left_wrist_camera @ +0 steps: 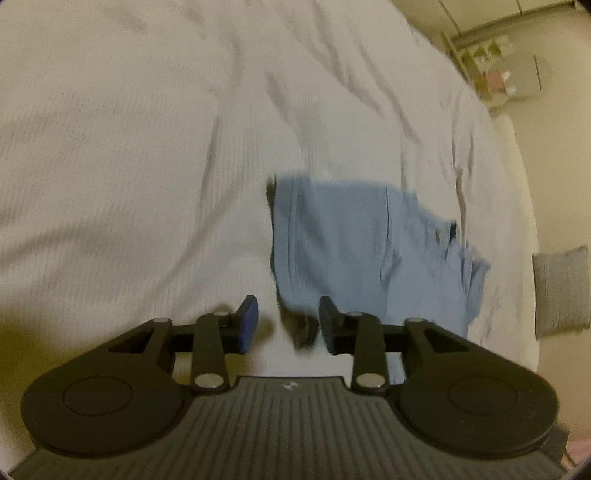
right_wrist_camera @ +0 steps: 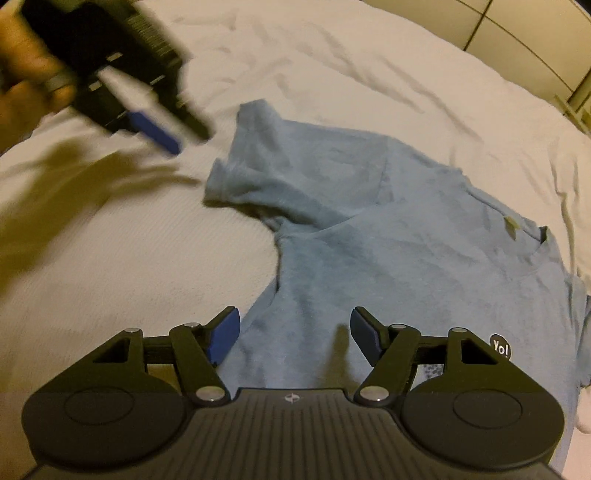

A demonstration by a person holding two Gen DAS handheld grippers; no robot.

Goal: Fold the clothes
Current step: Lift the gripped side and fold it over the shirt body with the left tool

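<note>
A light blue T-shirt [right_wrist_camera: 388, 236] lies spread on the white bed, one sleeve [right_wrist_camera: 243, 162] pointing up-left and the collar at the right. In the left wrist view the same T-shirt [left_wrist_camera: 351, 243] lies ahead and to the right. My right gripper [right_wrist_camera: 293, 334] hovers open over the shirt's lower body, nothing between its fingers. My left gripper [left_wrist_camera: 288, 321] is open just above the bedsheet by the shirt's near-left edge, holding nothing. It also shows blurred in the right wrist view, the left gripper [right_wrist_camera: 162, 136] held by a hand [right_wrist_camera: 26, 74] to the left of the sleeve.
The white wrinkled bedsheet [left_wrist_camera: 129, 147] fills most of both views. Beyond the bed's right edge are a beige floor, a grey mat [left_wrist_camera: 561, 291] and a small shelf unit [left_wrist_camera: 491, 70]. Tiled flooring [right_wrist_camera: 535, 33] shows past the bed's far corner.
</note>
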